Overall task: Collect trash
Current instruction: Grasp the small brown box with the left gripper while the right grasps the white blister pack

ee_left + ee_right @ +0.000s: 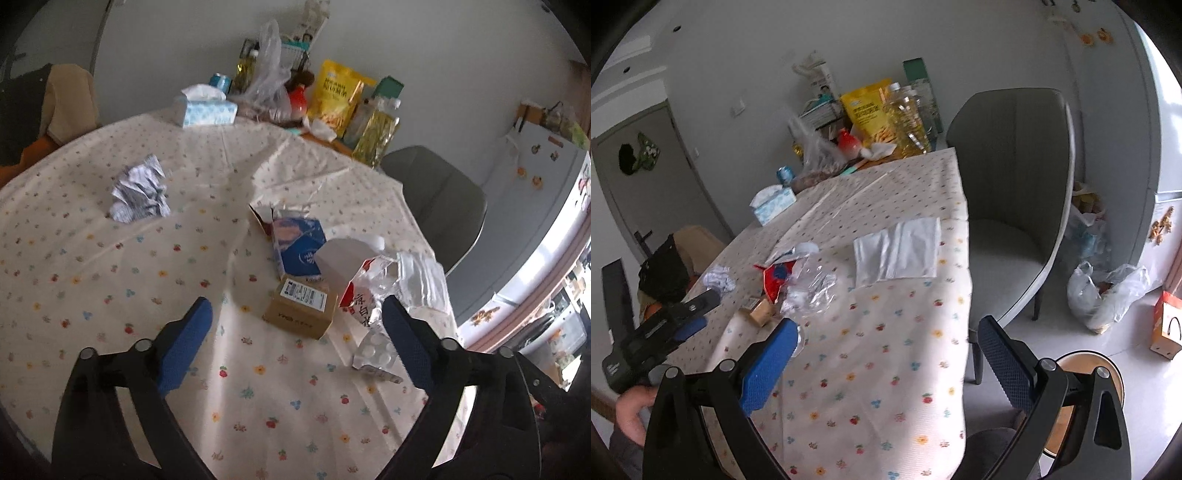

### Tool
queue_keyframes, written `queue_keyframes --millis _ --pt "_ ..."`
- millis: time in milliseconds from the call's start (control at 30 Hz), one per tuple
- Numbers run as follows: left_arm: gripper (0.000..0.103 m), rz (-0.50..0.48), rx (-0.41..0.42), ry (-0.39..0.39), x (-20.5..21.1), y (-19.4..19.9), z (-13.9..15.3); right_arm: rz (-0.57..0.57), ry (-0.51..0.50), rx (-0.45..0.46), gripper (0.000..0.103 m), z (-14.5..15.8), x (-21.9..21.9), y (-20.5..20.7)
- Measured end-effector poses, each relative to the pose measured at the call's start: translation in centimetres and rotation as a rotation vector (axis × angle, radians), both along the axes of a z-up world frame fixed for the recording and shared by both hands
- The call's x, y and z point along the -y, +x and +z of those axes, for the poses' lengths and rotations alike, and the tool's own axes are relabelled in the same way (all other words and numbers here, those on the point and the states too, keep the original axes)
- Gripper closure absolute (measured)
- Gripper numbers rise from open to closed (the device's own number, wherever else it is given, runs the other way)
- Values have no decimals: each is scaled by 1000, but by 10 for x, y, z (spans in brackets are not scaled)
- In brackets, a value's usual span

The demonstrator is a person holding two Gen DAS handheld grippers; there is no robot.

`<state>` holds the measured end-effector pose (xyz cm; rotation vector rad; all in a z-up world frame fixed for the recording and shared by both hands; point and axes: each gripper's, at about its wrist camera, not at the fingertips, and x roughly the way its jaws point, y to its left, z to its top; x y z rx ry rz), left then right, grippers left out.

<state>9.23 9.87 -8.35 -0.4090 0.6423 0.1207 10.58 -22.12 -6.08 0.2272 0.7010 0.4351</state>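
Observation:
Trash lies on a flowered tablecloth (pixel 110 277). A crumpled paper ball (pixel 139 190) sits at the left. A torn blue carton (pixel 297 247), a small brown cardboard box (pixel 301 308), a crushed clear bottle with a red label (pixel 380 284) and a blister pack of pills (pixel 376 352) lie together at the right. My left gripper (pixel 295 325) is open and empty, just in front of the brown box. My right gripper (pixel 886 343) is open and empty above the near table edge. A flat clear plastic bag (pixel 897 249) lies ahead of it, with the crushed bottle (pixel 805 284) to the left.
A tissue box (pixel 208 109), oil bottles (pixel 376 138), a yellow snack bag (pixel 338 96) and a plastic bag (pixel 269 70) crowd the far table end. A grey chair (pixel 1008 206) stands at the table's right side. Bags (pixel 1104 291) lie on the floor by a fridge (pixel 1145 147).

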Motion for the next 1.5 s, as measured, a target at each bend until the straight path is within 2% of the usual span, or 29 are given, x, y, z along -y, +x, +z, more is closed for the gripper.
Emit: queue_keyframes --millis 67,133,267,367,400,500,633,767,933,1267,1333,1367,1400,1500 --pt "20 -10 -27 6 2 8 -5 4 0 -13 8 -2 -2 2" --pt "30 -14 -86 20 4 20 -14 6 -3 -24 8 -2 -2 4" --pt "32 -21 -116 15 5 33 -21 15 -13 -38 8 -4 -5 8" --pt "39 -37 -133 11 7 42 -22 33 -17 -46 8 -4 -10 11" --pt "51 -43 -143 9 7 46 -24 41 -18 -49 8 -5 -13 12" --pt "51 -41 -140 20 6 47 -21 76 -21 -61 8 -6 -24 14" --pt "51 -33 -118 44 4 34 -12 142 -28 -88 13 -10 -44 16" --pt "51 -21 -122 74 -2 19 -8 189 -47 -101 14 -15 -67 19" --pt "51 0 -107 76 -13 3 -3 222 -53 -141 14 -23 -93 26" --pt "51 37 -90 68 -32 -12 4 261 -142 -162 13 -31 -147 36" --pt "51 35 -88 69 -31 -12 5 277 -163 -154 23 -31 -152 36" --pt "51 34 -88 69 -31 -13 5 284 -171 -157 41 -31 -152 36" --pt "51 31 -87 69 -29 -12 5 291 -169 -163 53 -30 -151 36" --pt "51 17 -81 69 -22 -11 8 323 -101 -200 57 -29 -140 35"
